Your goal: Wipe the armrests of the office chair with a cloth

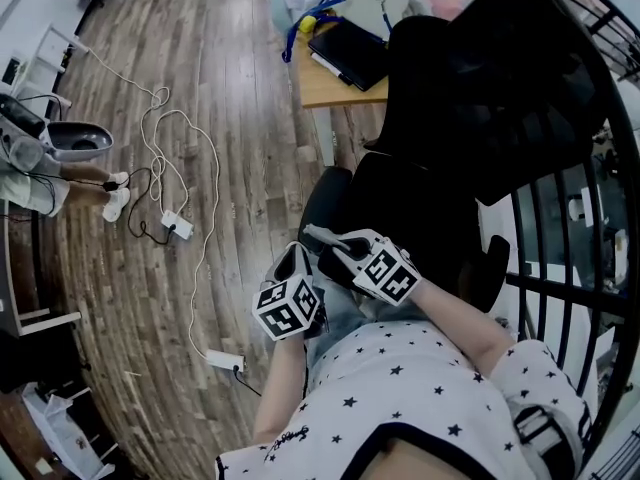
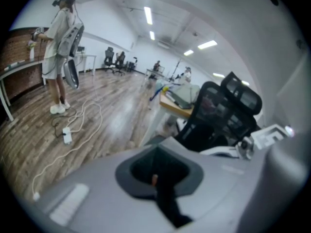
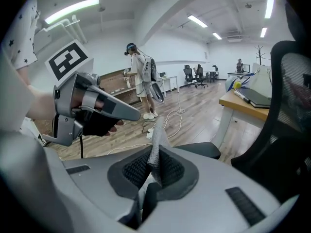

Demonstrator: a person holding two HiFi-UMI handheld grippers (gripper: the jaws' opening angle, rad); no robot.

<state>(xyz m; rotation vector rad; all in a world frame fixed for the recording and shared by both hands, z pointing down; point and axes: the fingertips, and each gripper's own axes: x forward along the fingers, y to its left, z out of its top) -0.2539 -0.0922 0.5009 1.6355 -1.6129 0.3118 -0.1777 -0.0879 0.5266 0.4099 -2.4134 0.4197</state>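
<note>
The fingers (image 3: 174, 170) of our right gripper (image 3: 154, 177) pinch the grey cloth (image 3: 156, 144) at mid-frame, our left gripper (image 2: 158, 178) has its fingers together, and the office chair (image 1: 470, 88) fills the head view's upper right.

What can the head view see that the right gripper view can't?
Only the head view: the right gripper seen from outside, and the starry shirt. Only the right gripper view: that gripper's shut jaws pinching the cloth, and the ceiling lights. Both: the chair, the desk, the left gripper and the wood floor.
</note>
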